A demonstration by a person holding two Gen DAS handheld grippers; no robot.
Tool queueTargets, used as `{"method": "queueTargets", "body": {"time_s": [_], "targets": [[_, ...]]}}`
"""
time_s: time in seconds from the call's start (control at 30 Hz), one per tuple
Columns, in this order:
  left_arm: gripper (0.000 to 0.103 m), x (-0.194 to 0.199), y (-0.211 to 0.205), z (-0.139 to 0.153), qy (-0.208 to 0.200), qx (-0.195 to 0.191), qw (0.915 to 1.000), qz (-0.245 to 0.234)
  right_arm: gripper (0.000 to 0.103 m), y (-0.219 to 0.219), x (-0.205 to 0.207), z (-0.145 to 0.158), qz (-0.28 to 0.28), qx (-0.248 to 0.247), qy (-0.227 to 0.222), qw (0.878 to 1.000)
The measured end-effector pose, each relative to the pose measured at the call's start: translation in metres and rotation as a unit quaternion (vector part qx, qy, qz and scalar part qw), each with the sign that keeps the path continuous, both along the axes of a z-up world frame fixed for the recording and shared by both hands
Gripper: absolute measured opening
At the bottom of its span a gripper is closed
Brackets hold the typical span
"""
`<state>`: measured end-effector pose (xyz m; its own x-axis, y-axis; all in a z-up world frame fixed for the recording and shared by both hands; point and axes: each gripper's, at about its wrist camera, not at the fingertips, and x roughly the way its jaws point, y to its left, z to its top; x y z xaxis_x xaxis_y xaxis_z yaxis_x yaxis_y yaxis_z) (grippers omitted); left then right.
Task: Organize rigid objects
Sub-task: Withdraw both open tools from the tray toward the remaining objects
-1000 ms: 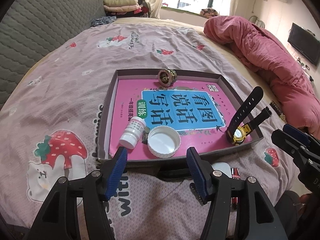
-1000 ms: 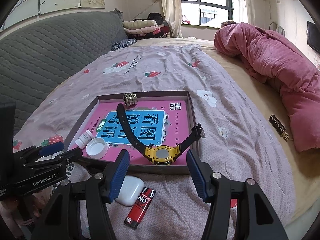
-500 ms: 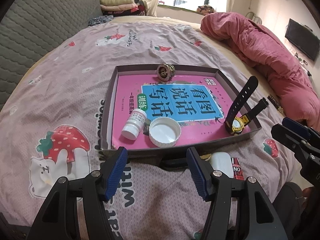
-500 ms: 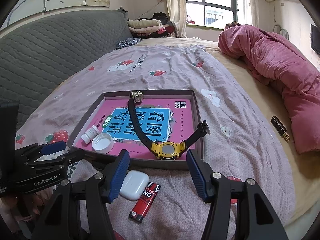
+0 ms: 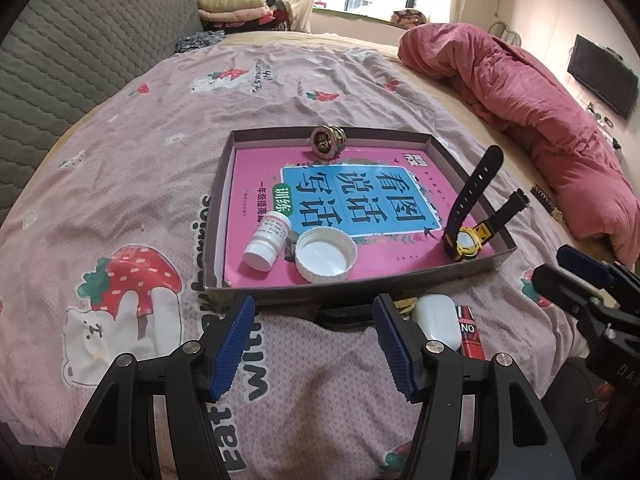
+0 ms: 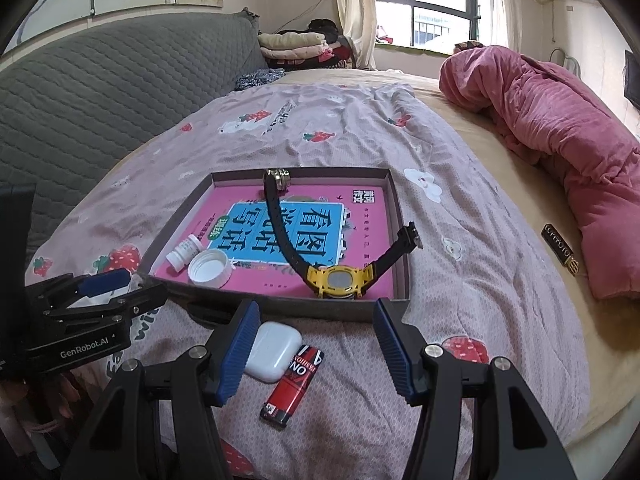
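Observation:
A shallow brown box tray [image 5: 352, 285] lies on the bed with a pink book [image 5: 360, 196] in it. On the book are a white pill bottle [image 5: 266, 240] on its side, a white cap [image 5: 326, 254], a yellow watch [image 6: 338, 280] with black straps and a metal ring piece [image 5: 328, 142] at the far wall. A white earbud case [image 6: 272, 350] and a red lighter [image 6: 294, 384] lie on the sheet just in front of the tray. My left gripper [image 5: 314, 320] and right gripper [image 6: 316, 320] hover before the tray's near wall, both open with nothing between the fingers.
A black and gold bar [image 6: 560, 246] lies on the sheet to the right, near a rolled pink duvet [image 6: 560, 128]. A grey quilted headboard [image 6: 100, 92] runs along the left. A dark flat object [image 5: 344, 314] pokes out under the tray's near wall.
Both views have drawn back slightly from the tray, so the earbud case and lighter show more fully in the left wrist view. Neither gripper's opening has changed.

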<state>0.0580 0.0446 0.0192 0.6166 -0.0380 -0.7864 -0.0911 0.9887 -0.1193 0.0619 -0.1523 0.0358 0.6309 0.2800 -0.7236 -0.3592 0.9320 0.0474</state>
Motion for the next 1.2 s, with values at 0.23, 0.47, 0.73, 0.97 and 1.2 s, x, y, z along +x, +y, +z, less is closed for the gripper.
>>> {"method": "queueTargets", "body": {"time_s": [0.23, 0.47, 0.73, 0.97, 1.2], "targets": [[0.063, -0.003, -0.009, -0.002, 0.006, 0.001, 0.9999, -0.012, 0.059, 0.007, -0.007, -0.011, 0.013, -0.01, 0.015, 1.0], [0.063, -0.004, -0.017, -0.009, 0.017, 0.002, 0.9996, -0.023, 0.059, 0.009, -0.01, -0.024, 0.021, -0.019, 0.037, 0.999], [0.063, -0.001, -0.022, -0.015, 0.025, 0.0, 0.9993, -0.029, 0.059, 0.011, -0.013, -0.037, 0.025, -0.025, 0.056, 0.998], [0.063, 0.008, -0.03, -0.024, 0.038, -0.011, 0.9987, -0.032, 0.059, 0.01, -0.013, -0.044, 0.026, -0.026, 0.064, 0.997], [0.063, 0.018, -0.026, -0.034, 0.04, -0.012, 0.9986, -0.034, 0.059, 0.007, -0.011, -0.049, 0.025, -0.022, 0.074, 0.997]]}}
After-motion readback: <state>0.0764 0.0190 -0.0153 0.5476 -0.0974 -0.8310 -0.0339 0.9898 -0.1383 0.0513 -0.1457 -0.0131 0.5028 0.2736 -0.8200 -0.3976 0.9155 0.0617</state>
